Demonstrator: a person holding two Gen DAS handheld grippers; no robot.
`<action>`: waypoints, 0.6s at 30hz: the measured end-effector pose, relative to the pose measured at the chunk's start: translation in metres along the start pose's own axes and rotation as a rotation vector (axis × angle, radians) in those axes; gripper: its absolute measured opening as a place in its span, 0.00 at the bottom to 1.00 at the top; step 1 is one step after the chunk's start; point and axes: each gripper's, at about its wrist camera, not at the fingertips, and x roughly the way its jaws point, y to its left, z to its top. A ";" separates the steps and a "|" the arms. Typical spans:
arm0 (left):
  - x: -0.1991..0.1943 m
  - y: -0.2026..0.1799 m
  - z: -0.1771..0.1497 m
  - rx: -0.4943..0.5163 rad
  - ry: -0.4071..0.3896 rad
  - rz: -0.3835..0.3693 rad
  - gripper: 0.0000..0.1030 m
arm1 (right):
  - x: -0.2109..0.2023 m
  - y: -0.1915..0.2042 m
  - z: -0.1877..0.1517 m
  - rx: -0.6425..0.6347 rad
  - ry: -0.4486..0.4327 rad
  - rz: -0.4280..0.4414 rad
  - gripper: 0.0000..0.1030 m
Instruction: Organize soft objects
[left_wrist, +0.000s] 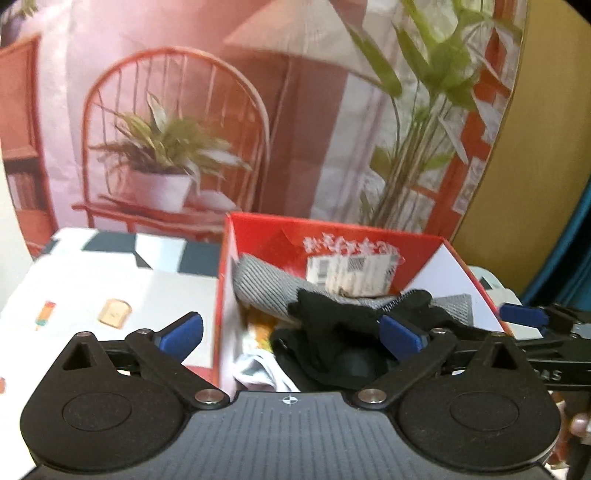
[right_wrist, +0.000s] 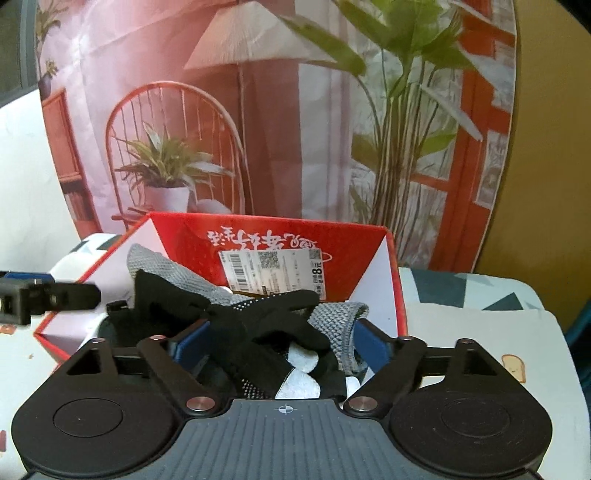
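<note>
A red cardboard box (left_wrist: 332, 236) with white side walls stands on the table, also in the right wrist view (right_wrist: 266, 229). Inside lie a grey knit cloth (left_wrist: 266, 284) (right_wrist: 166, 269), a black dotted glove (right_wrist: 258, 325) (left_wrist: 332, 325), and white and orange-yellow fabric (left_wrist: 258, 369). My left gripper (left_wrist: 291, 338) is open, straddling the box's left wall, right pad over the black glove. My right gripper (right_wrist: 284, 339) is open just above the glove and grey cloth inside the box. The right gripper's fingers (left_wrist: 524, 314) show at the box's right edge.
The table carries a white cloth (left_wrist: 92, 288) printed with toast and popsicle figures and dark geometric patches. A backdrop (right_wrist: 258, 110) printed with a chair, lamp and plants stands close behind the box. A teal object (left_wrist: 569, 240) is at far right.
</note>
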 end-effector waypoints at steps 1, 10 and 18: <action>-0.002 -0.001 0.001 0.006 -0.006 0.004 1.00 | -0.004 0.000 0.000 0.002 -0.003 0.004 0.91; -0.014 -0.005 -0.004 0.058 0.023 0.029 1.00 | -0.021 0.006 -0.002 0.030 -0.016 -0.007 1.00; -0.026 -0.011 -0.012 0.115 -0.005 0.126 1.00 | -0.034 0.010 -0.008 0.050 -0.011 -0.035 1.00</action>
